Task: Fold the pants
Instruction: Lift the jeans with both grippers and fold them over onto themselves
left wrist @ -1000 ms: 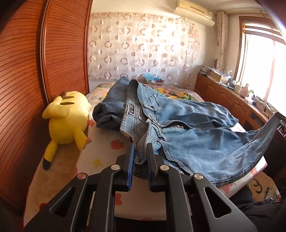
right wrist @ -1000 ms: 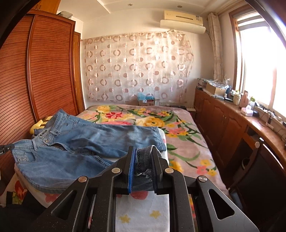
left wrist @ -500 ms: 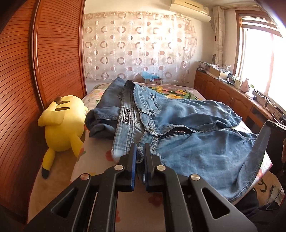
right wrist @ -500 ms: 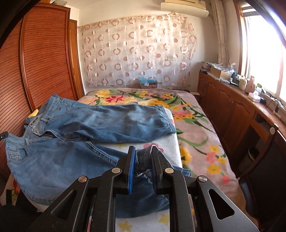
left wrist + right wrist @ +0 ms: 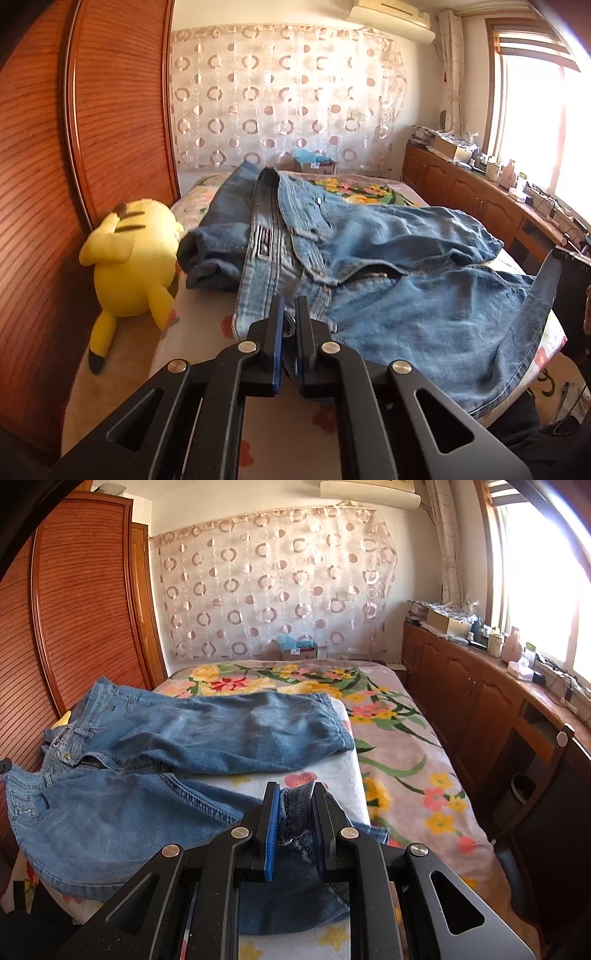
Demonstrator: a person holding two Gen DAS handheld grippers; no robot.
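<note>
My left tongs [image 5: 289, 314] were pinched nearly closed on the waistband of the jeans [image 5: 388, 266], near the edge of the bed [image 5: 199, 332]. My right tongs [image 5: 295, 797] gripped a bunched hem of one leg, the denim filling the narrow gap between the blue pads [image 5: 272, 834].

The jeans [image 5: 155, 760] lay spread across the bed [image 5: 406, 760], on a white cover with small flowers over the big floral blanket. The far leg lay flat toward the middle of the bed; the near leg ran to my right tongs. The fly was open, with the zipper [image 5: 373, 275] showing. A patch [image 5: 263, 242] sat on the waistband, but its writing was too blurred to read.

A yellow plush [image 5: 133, 258] leaned beside the bed against the wardrobe [image 5: 118, 110], just next to a rolled part of the jeans. A box [image 5: 299, 651] at the far end carried a label I could not read.
</note>
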